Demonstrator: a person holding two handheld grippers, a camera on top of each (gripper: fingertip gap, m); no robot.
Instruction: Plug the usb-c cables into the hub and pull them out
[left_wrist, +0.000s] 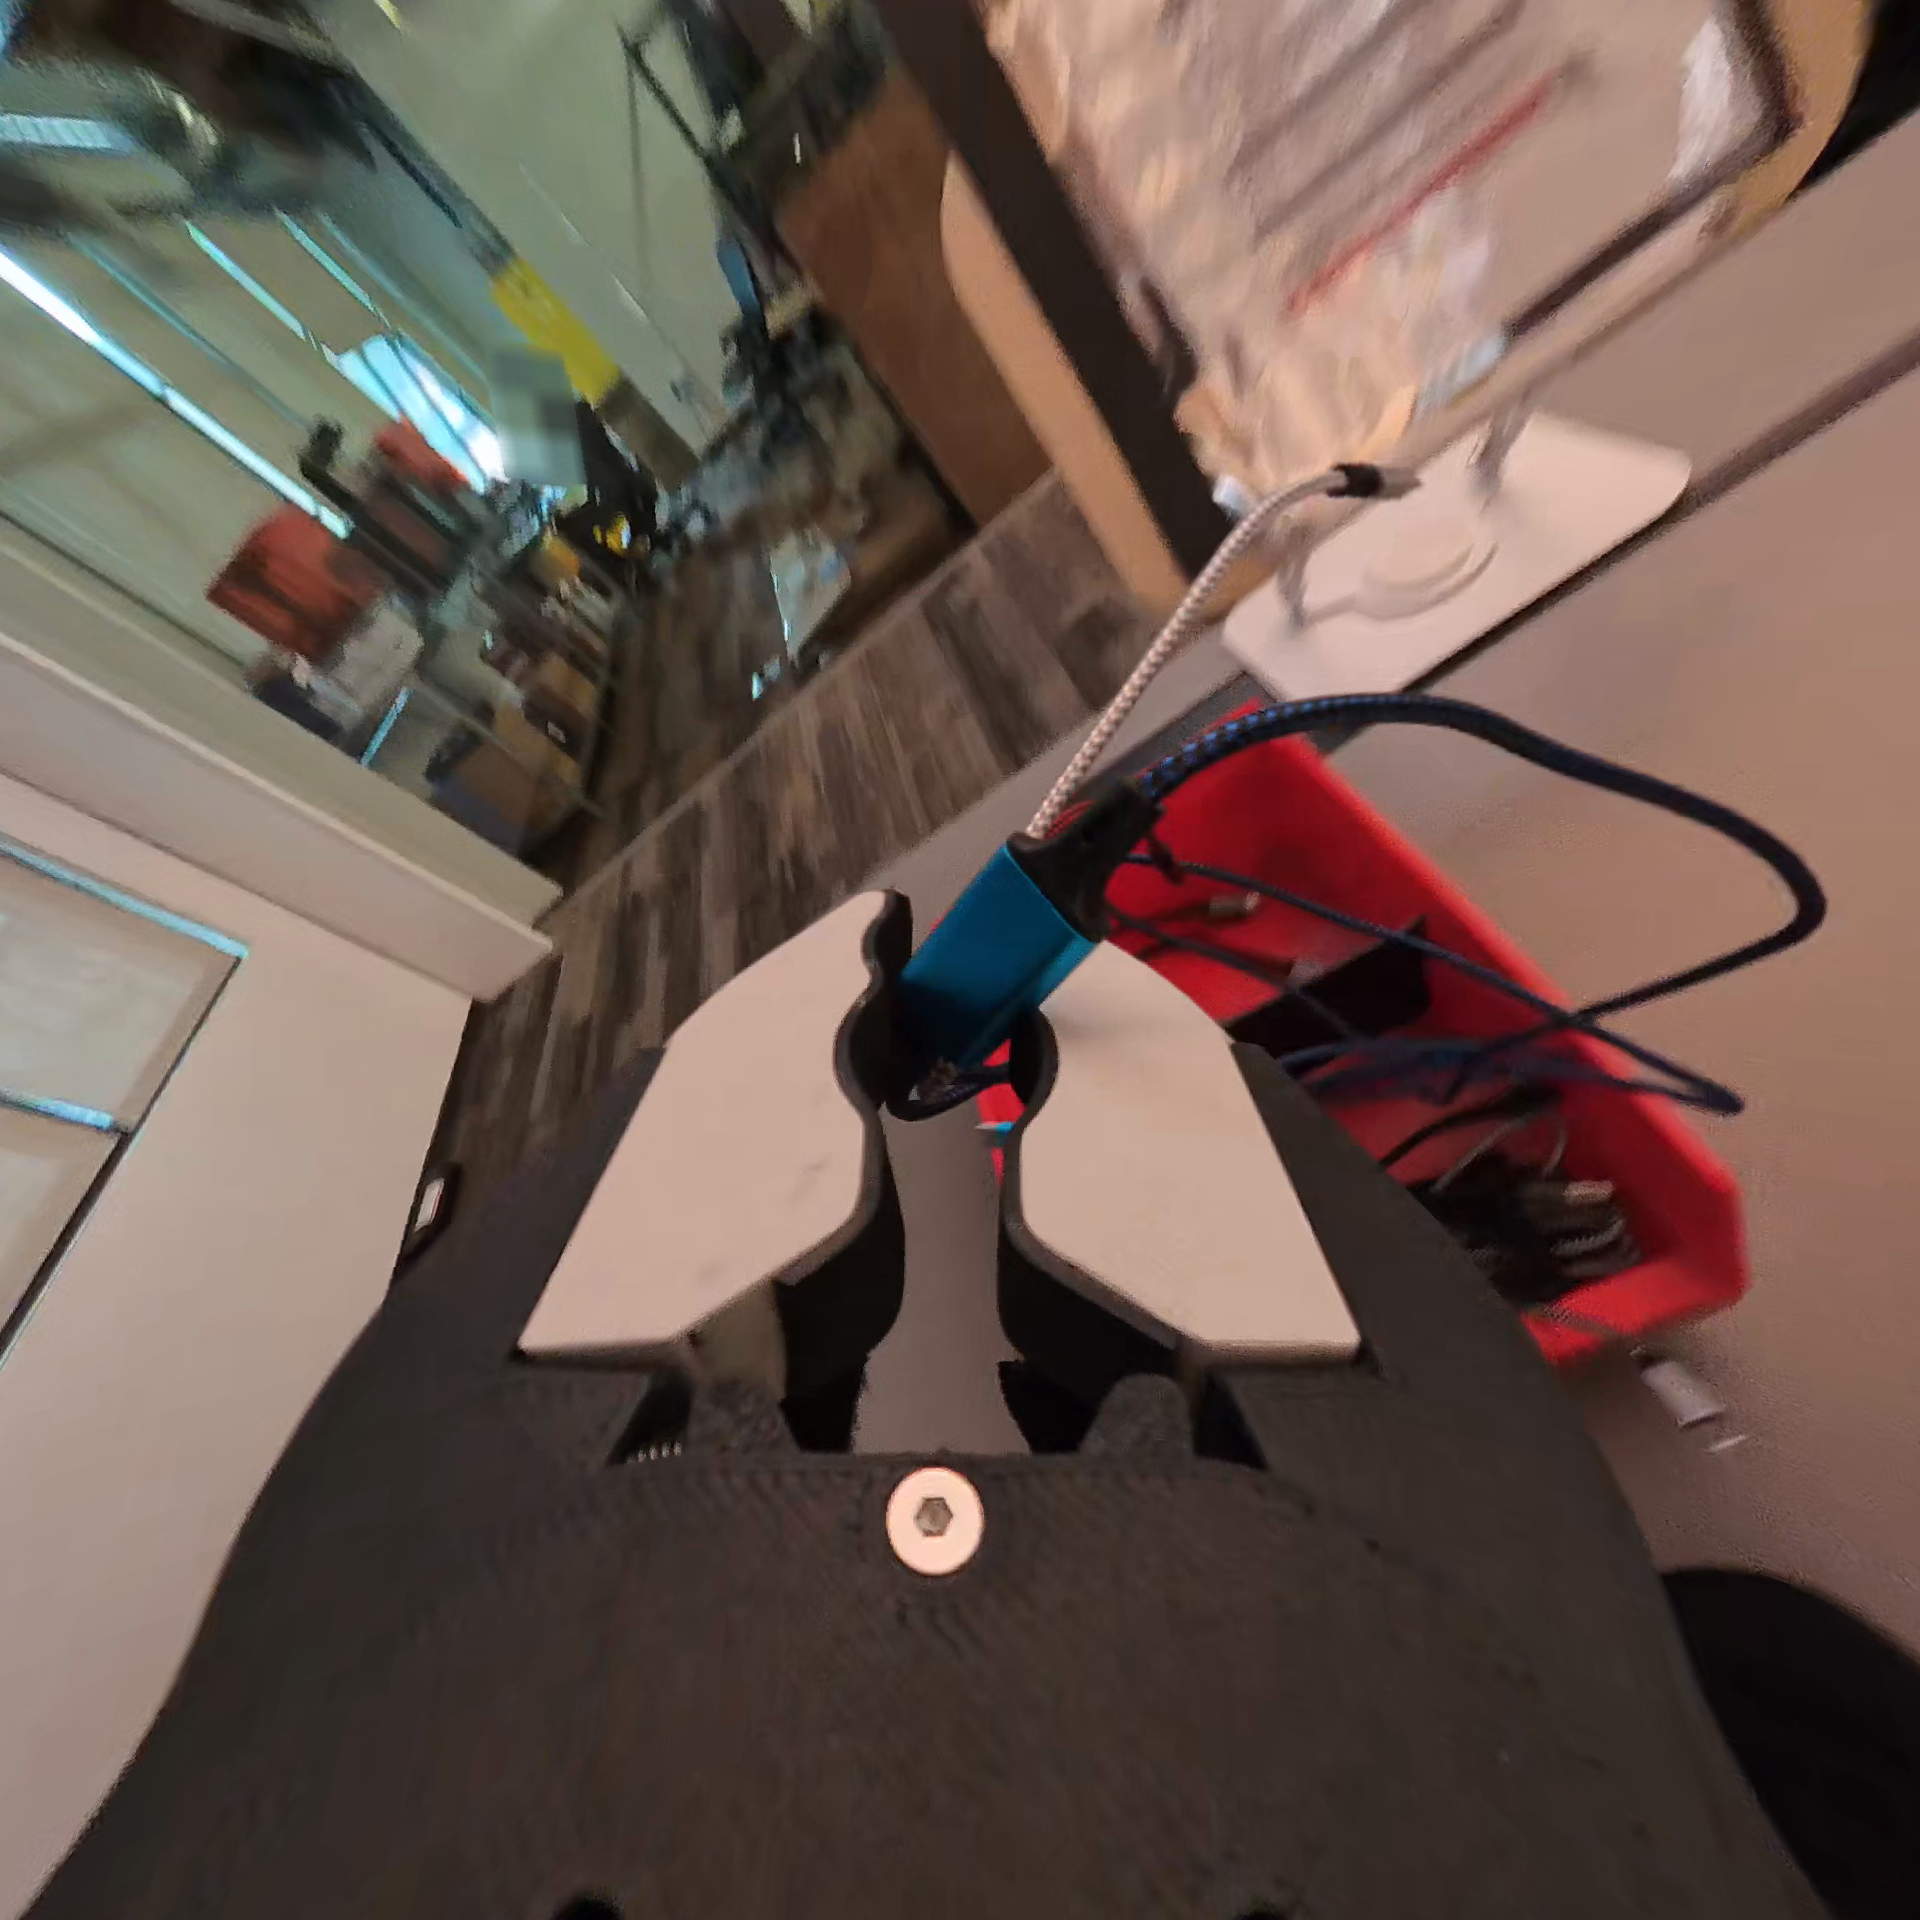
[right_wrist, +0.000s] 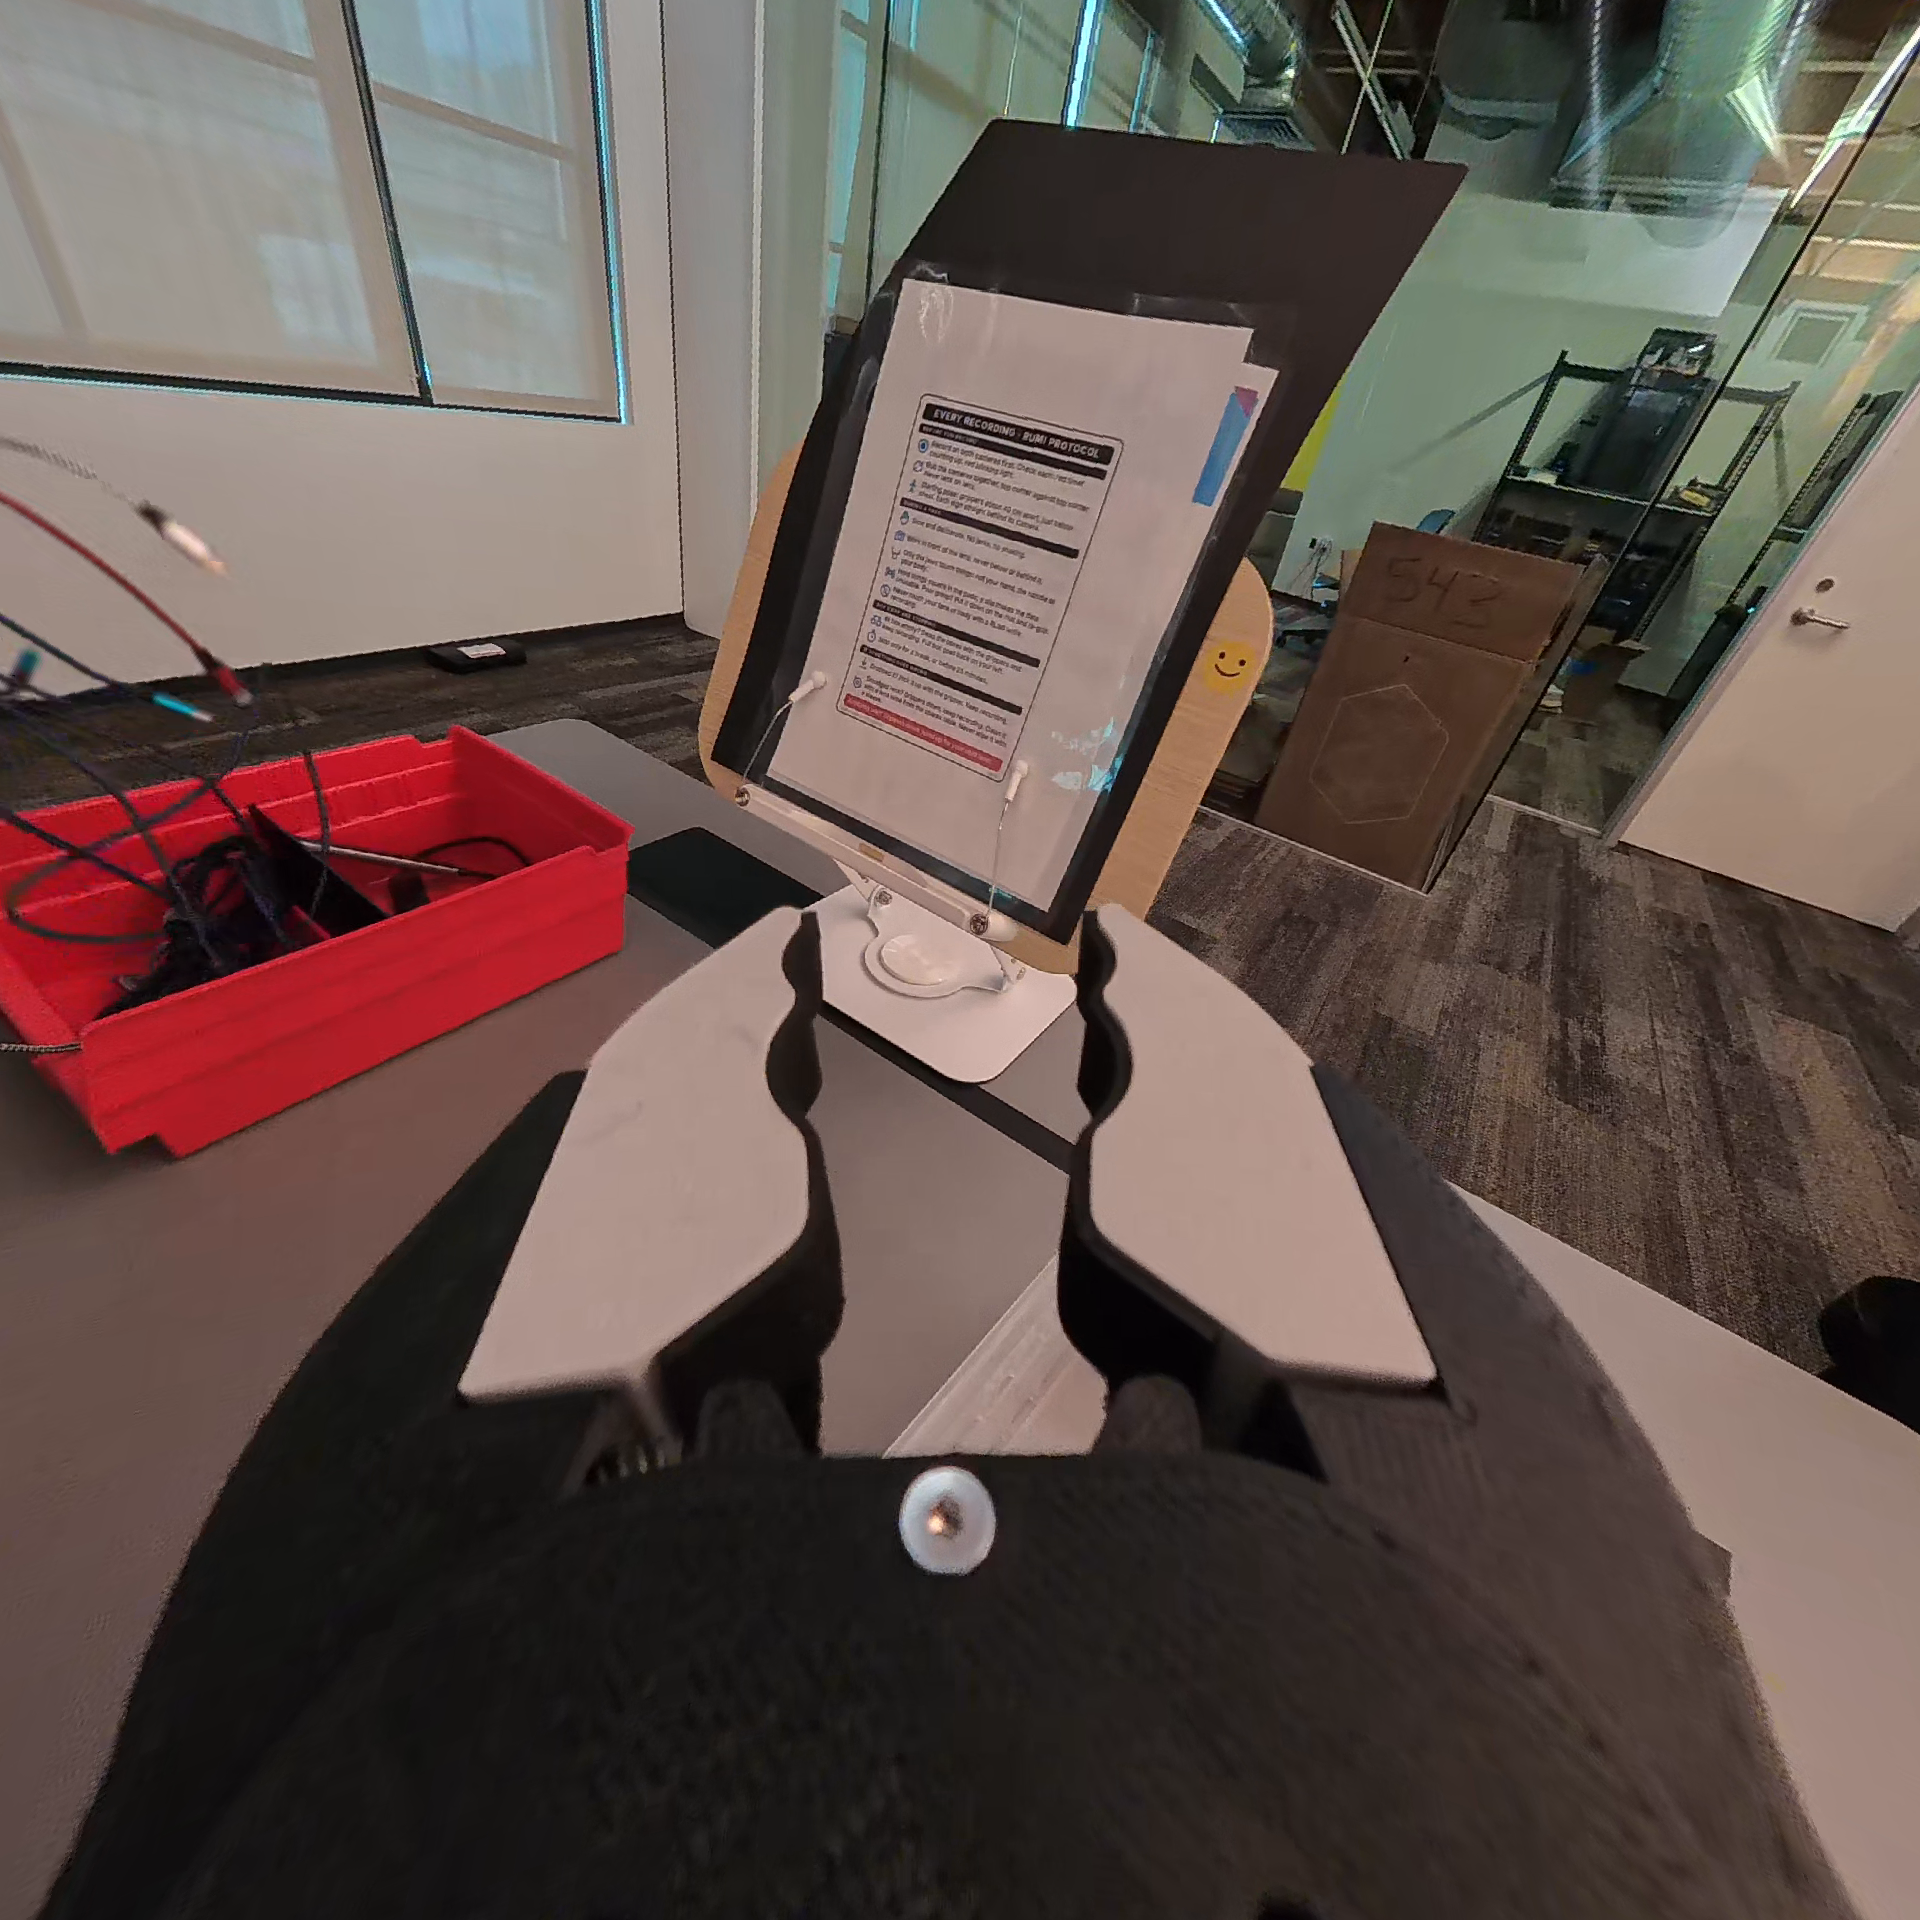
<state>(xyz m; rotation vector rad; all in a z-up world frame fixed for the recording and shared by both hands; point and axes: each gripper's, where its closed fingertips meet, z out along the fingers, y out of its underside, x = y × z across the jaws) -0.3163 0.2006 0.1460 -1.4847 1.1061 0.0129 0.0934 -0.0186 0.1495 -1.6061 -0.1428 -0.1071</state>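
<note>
My left gripper (left_wrist: 956, 1003) is shut on a blue hub (left_wrist: 997, 935), held in the air and tilted up to the right. From the hub's black far end (left_wrist: 1086, 857) run a white braided cable (left_wrist: 1143, 665) and a dark blue braided cable (left_wrist: 1558, 748). My right gripper (right_wrist: 948, 945) is open and empty above the grey table (right_wrist: 260, 1299), pointing at a document stand. At the left edge of the right wrist view, loose cable ends hang in the air: a red one (right_wrist: 223, 670), a blue-tipped one (right_wrist: 187, 707) and a white one (right_wrist: 187, 540).
A red bin (right_wrist: 416, 935) with several dark cables stands on the table to the left; it also shows in the left wrist view (left_wrist: 1621, 1174). A document stand (right_wrist: 1039, 571) on a white base (right_wrist: 966, 1018) stands at the table's far side. The table's edge drops to carpet on the right. The left gripper's tips are roughly 45 cm from the right gripper's.
</note>
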